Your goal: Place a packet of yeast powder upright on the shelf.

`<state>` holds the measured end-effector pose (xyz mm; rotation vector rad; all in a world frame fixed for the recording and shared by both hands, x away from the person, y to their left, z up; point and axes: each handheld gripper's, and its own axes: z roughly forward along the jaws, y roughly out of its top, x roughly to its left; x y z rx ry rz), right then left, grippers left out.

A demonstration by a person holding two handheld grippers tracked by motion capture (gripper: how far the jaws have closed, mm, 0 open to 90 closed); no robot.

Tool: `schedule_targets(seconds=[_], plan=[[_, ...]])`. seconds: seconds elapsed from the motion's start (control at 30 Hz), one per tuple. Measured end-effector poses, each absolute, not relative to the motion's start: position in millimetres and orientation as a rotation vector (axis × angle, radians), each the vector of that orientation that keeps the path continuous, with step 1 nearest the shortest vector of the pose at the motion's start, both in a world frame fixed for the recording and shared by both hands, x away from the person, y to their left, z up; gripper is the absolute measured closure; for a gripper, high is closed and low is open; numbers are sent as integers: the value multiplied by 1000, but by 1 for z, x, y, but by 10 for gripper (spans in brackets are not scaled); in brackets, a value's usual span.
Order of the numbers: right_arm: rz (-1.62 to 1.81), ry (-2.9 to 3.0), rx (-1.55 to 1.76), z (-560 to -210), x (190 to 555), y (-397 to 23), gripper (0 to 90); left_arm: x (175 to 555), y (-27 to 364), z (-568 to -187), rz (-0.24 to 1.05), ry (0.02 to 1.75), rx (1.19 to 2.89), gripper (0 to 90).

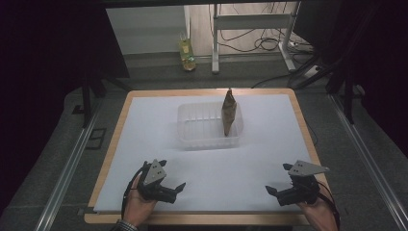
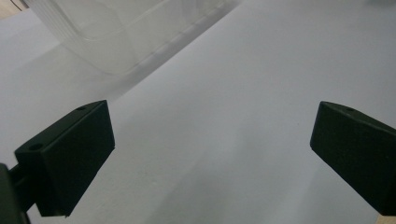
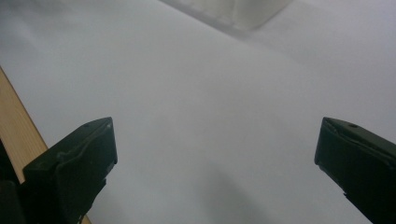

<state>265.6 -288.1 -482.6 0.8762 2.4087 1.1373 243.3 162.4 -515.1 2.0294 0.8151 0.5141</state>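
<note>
While upright, brown pouch (image 1: 228, 114) points upward.

A brown pouch (image 1: 229, 114) is standing in a clear tub (image 1: 192, 126) on a white sheet (image 1: 159, 144); the table (image 1: 114, 144) edge is showing pale wood, and both grippers' jaws are black.

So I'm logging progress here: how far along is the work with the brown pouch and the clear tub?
Done: the brown pouch stands upright in the clear tub. In hand: nothing; the left gripper and right gripper rest open near the table's front edge. Left: apparently nothing visible.
</note>
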Motion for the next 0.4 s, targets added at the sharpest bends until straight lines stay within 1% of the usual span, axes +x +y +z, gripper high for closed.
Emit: schedule_targets(seconds=[0.23, 0.4], plan=[[1119, 2415, 884, -492, 264, -292, 0, 244, 161, -517, 502, 811, 2042, 0], [1148, 2383, 890, -490, 263, -292, 0, 244, 160, -517, 505, 806, 2045, 0]])
